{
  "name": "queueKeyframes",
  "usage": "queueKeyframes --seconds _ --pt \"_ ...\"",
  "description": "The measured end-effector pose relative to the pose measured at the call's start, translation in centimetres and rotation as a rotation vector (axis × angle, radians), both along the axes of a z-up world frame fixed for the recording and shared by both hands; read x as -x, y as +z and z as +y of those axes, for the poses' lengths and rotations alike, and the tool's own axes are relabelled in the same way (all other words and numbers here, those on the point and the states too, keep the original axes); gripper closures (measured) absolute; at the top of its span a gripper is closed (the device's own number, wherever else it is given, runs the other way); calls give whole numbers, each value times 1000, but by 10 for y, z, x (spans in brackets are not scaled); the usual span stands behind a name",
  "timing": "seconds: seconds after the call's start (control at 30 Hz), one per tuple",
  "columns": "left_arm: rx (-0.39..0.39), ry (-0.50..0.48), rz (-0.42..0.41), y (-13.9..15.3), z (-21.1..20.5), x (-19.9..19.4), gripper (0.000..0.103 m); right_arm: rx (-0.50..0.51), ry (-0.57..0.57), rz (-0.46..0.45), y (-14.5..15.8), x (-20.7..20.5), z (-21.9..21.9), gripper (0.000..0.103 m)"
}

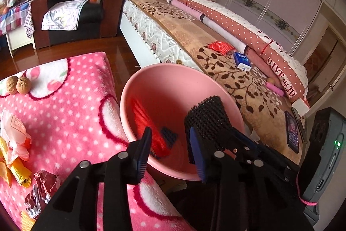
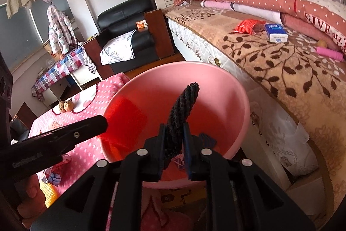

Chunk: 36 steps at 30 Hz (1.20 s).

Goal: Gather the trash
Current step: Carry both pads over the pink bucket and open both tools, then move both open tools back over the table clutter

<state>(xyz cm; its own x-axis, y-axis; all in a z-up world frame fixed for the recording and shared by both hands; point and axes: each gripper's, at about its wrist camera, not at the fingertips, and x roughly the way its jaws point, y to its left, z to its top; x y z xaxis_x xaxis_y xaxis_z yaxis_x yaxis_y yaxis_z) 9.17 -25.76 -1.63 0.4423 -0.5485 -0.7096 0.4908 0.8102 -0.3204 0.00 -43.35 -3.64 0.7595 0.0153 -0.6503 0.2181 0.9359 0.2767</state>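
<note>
A pink bin stands between a pink dotted blanket and the bed. My left gripper is open over its near rim, with nothing between the pads. Below it a blurred red wrapper lies against the bin's inner wall, beside a small dark mesh scrap. My right gripper is shut on a black mesh piece that stands upright over the bin. The same mesh piece shows in the left wrist view. The left gripper reaches in from the left.
On the blanket lie orange and white wrappers, crumpled foil and two walnuts. The bed carries a red packet, a blue tissue pack, a pink tube and a phone.
</note>
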Motion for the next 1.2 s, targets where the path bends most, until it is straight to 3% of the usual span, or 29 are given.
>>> queueKeyframes --seconds 0.3,1.2 --pt "-41 40 -56 11 10 10 63 -6 10 -6 7 4 6 72" --pt "-108 252 -204 54 94 60 63 57 151 -66 43 34 82 71"
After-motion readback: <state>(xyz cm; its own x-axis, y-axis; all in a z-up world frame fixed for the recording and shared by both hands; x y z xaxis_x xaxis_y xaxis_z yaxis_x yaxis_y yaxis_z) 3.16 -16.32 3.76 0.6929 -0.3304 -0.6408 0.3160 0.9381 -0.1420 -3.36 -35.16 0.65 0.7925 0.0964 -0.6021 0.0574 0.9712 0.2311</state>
